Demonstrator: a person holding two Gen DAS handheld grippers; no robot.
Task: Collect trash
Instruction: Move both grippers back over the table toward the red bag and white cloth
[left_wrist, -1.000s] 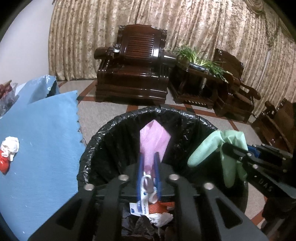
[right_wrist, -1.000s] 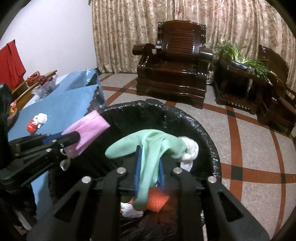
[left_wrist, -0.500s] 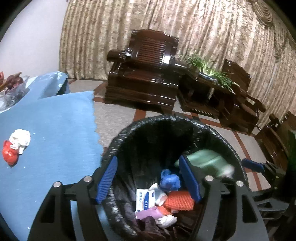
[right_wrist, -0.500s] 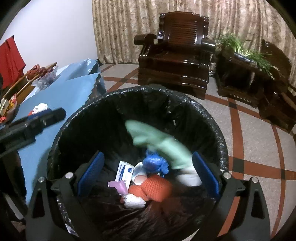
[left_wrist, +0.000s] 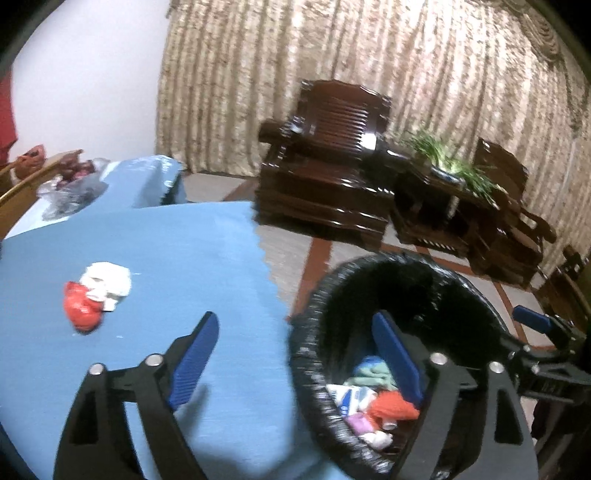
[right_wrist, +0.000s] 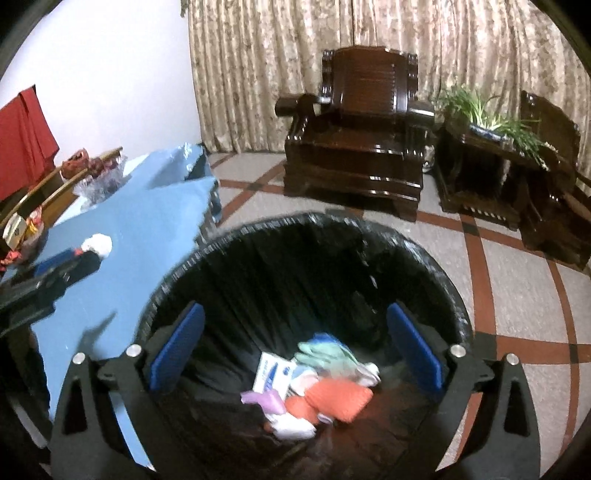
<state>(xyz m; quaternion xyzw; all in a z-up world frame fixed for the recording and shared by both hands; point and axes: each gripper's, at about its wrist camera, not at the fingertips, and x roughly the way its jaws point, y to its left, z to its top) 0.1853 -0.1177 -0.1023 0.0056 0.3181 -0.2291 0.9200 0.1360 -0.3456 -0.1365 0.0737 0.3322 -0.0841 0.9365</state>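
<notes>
A black-lined trash bin (right_wrist: 436, 273) stands on the floor beside the blue-covered table (left_wrist: 177, 258); it also shows in the left wrist view (left_wrist: 310, 332). Inside lie a green glove (right_wrist: 325, 352), a pink mask (right_wrist: 264, 400), an orange net (right_wrist: 340, 398) and a white box (right_wrist: 273, 373). A red and white crumpled scrap (left_wrist: 96, 293) lies on the table. My left gripper (left_wrist: 295, 354) is open and empty over the table edge and the bin rim. My right gripper (right_wrist: 295, 350) is open and empty over the bin.
Dark wooden armchairs (right_wrist: 358, 147) and a side table with a green plant (right_wrist: 491, 122) stand by the curtain. A plastic bag with fruit (left_wrist: 70, 188) and wooden chair backs (right_wrist: 48, 192) sit at the table's far end. The floor is tiled with red lines.
Both grippers opened and dropped the pink mask and green glove into the bin. The left gripper then swung left over the table; the right stayed above the bin.
</notes>
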